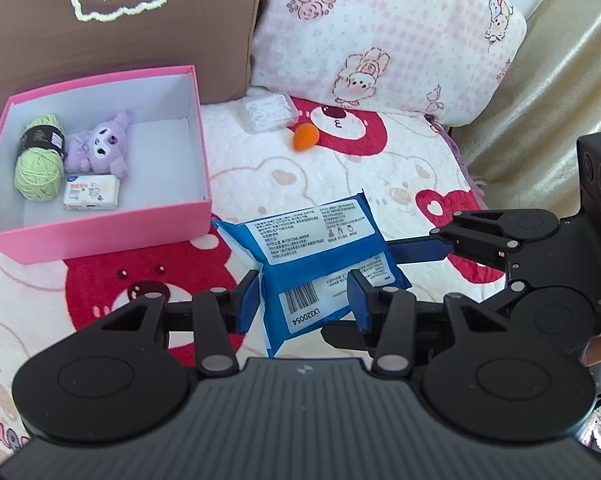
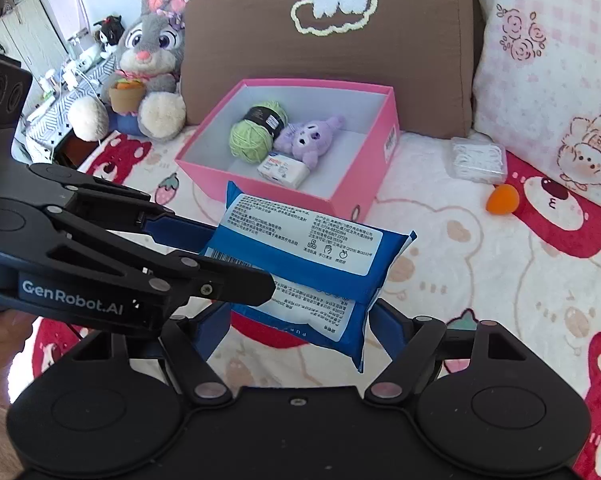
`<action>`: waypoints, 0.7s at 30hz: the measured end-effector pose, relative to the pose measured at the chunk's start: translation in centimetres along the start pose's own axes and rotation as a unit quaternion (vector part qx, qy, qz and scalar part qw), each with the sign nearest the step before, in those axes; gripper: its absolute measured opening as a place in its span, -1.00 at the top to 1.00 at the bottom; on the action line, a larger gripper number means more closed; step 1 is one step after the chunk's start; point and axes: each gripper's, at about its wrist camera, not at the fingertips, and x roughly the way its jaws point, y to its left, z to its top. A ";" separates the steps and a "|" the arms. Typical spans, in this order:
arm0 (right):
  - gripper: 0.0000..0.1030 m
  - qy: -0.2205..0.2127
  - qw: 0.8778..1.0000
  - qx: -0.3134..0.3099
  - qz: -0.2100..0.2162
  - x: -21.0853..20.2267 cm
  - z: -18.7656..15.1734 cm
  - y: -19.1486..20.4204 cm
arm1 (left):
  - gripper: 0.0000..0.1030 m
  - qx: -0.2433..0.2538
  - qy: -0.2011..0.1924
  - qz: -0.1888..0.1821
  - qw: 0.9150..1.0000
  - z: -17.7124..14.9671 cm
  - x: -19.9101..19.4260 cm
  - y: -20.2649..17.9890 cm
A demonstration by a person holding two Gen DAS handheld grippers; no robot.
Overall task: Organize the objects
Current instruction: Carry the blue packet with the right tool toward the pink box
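Two grippers meet on one blue wet-wipes pack (image 1: 316,264), lifted clear of the bear-print blanket (image 1: 380,184).

Left wrist view: the left gripper (image 1: 306,300) is clenched on the near end of the pack, its blue pads pressing either side so the film puckers around the barcode label. The right gripper (image 1: 440,248) comes in from the right, one blue finger lying along the pack's right edge. The pack hangs just right of and nearer than the pink box (image 1: 100,236), which already holds a green yarn ball (image 1: 38,160), a purple plush (image 1: 100,148) and a small white soap packet (image 1: 92,192). Farther off lie an orange makeup sponge (image 1: 305,137) and a clear floss-pick case (image 1: 266,112).

Right wrist view: the pack (image 2: 308,264) sits between the right gripper's (image 2: 296,320) wide-spread fingers; whether those pads press it I cannot tell, as the left gripper (image 2: 204,248) crossing from the left hides one side. The box (image 2: 364,196) stands just beyond the pack.

Judging by the bulging, creased film, the pack is soft, moderately heavy and slick, and will sag if held by a corner. A squeeze across the thick middle or short ends looks safest; the sealed fin edges would slip.
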 end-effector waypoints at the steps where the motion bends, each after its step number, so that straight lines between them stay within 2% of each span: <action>1: -0.57 -0.003 1.000 -0.005 0.003 -0.2 0.2 0.2 | 0.15 0.001 -0.002 -0.001 1.000 0.1 -0.4 0.1; 11: -0.57 -0.024 0.998 -0.049 0.005 -1.2 2.8 2.6 | 0.07 0.003 -0.037 0.006 0.999 0.8 -4.1 1.2; 16: -0.57 -0.035 0.997 -0.068 0.008 -1.0 4.2 3.4 | 0.07 -0.006 -0.047 0.016 0.999 1.5 -4.8 2.3; 21: -0.57 -0.066 0.994 -0.088 0.009 -0.6 5.7 3.7 | 0.09 -0.013 -0.059 0.029 0.998 2.5 -4.7 3.7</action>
